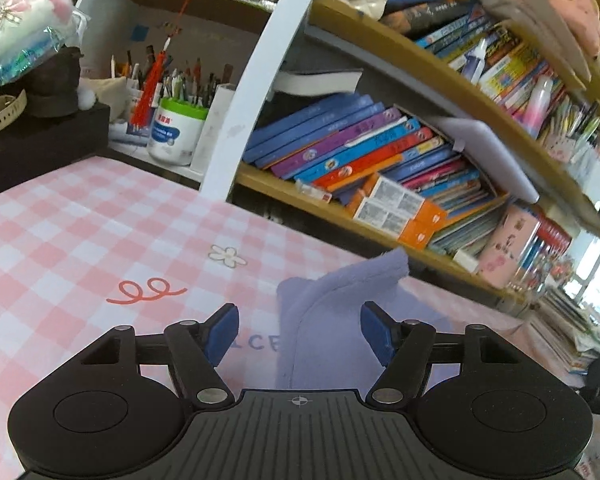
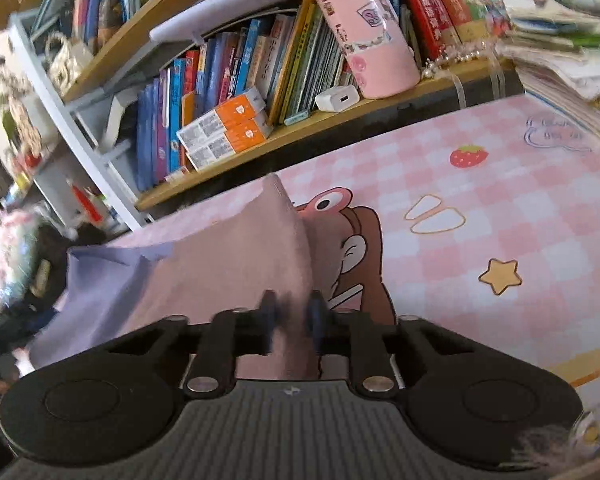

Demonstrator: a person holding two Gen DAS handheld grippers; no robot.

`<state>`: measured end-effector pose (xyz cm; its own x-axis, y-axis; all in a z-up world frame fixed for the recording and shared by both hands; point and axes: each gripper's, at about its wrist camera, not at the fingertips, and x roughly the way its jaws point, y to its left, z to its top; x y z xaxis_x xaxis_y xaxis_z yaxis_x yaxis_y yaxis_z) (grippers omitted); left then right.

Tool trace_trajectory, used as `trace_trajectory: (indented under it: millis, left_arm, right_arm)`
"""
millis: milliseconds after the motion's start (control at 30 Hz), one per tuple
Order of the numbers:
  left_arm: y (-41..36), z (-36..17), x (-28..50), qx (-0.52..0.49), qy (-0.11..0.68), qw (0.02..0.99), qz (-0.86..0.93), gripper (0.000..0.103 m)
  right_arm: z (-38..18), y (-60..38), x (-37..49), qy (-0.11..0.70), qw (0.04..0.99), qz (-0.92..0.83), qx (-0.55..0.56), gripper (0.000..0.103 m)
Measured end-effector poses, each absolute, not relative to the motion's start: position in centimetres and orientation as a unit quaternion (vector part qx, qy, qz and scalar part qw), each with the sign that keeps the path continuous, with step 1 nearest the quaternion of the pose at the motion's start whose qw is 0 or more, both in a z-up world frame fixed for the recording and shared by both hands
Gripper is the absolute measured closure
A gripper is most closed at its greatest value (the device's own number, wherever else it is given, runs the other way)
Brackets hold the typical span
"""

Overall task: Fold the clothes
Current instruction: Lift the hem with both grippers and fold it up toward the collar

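A lavender fleece cloth (image 1: 324, 312) lies on the pink checked table mat (image 1: 80, 240), with one corner lifted up. My left gripper (image 1: 299, 334) is open, its blue pads on either side of the cloth, not touching it. In the right wrist view the same cloth (image 2: 228, 264) looks pinkish-lavender and is raised off the mat (image 2: 500, 208) in a peak. My right gripper (image 2: 291, 312) is shut on the cloth's edge and holds it up. The fingertips are blurred.
Bookshelves (image 1: 380, 152) packed with books stand right behind the table. A pen holder (image 1: 176, 128) and a dark box (image 1: 40, 136) are at the back left. A pink canister (image 2: 364, 32) stands on the shelf and a paper stack (image 2: 572, 48) is at the right.
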<state>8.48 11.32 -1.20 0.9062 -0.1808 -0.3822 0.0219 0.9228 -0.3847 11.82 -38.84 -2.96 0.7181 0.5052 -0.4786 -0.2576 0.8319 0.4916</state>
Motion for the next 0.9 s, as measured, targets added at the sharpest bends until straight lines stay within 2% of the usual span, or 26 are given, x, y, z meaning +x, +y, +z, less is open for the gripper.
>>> trace_trajectory:
  millis: [67,133,167,233,300,333,367,467,567,633,700,733,767,800,900]
  left_arm:
    - [11.4,-1.4,8.6,-0.189,0.218,0.956,-0.049,0.038]
    - [11.5,-1.7,8.8,-0.199,0.225,0.952,-0.062,0.052]
    - [11.6,-1.9,9.0,-0.207,0.23,0.948,-0.074,0.068]
    - [11.7,-2.4,9.5,-0.224,0.247,0.938,-0.096,0.074]
    - [11.8,-2.6,9.6,-0.236,0.251,0.933,-0.103,0.09]
    - [12.0,-2.4,9.2,-0.248,0.233,0.934,-0.108,0.096]
    - [12.4,-2.1,8.7,-0.268,0.208,0.933,-0.12,0.098]
    - [13.4,-1.1,7.0,-0.303,0.133,0.934,-0.135,0.098]
    - [13.4,-1.8,8.0,-0.303,0.181,0.928,-0.118,0.098]
    - [13.1,-2.1,8.6,-0.301,0.204,0.925,-0.113,0.095]
    - [12.7,-1.9,8.7,-0.286,0.211,0.929,-0.101,0.082]
    - [12.5,-1.8,8.7,-0.283,0.21,0.93,-0.102,0.077]
    - [12.4,-1.7,8.6,-0.282,0.209,0.93,-0.105,0.065]
    - [12.3,-1.7,8.4,-0.281,0.207,0.931,-0.108,0.057]
    - [11.7,-1.8,8.7,-0.271,0.22,0.93,-0.118,0.056]
  right_arm:
    - [-2.8,-39.2,11.7,0.302,0.906,0.212,0.206,0.096]
    - [-2.4,-39.4,11.4,0.292,0.907,0.218,0.21,0.097]
    - [-2.2,-39.4,11.3,0.287,0.908,0.221,0.213,0.097]
    - [-1.9,-39.6,11.1,0.28,0.908,0.224,0.216,0.097]
    - [-1.8,-39.7,11.0,0.277,0.908,0.226,0.219,0.097]
    - [-1.8,-39.7,10.9,0.276,0.907,0.227,0.221,0.097]
    - [-1.7,-39.8,10.9,0.273,0.907,0.23,0.225,0.097]
    - [-1.0,-41.1,10.1,0.244,0.899,0.255,0.258,0.097]
    - [-0.5,-41.5,9.8,0.242,0.911,0.229,0.242,0.097]
    - [-1.3,-41.2,10.5,0.279,0.914,0.194,0.224,0.094]
    - [-1.9,-41.1,11.1,0.3,0.916,0.162,0.213,0.089]
    - [-1.9,-41.1,11.1,0.301,0.916,0.158,0.211,0.08]
    - [-2.0,-41.1,11.1,0.301,0.917,0.155,0.211,0.074]
    - [-2.0,-41.1,11.0,0.298,0.917,0.159,0.212,0.073]
    - [-2.0,-41.0,11.0,0.294,0.916,0.168,0.215,0.072]
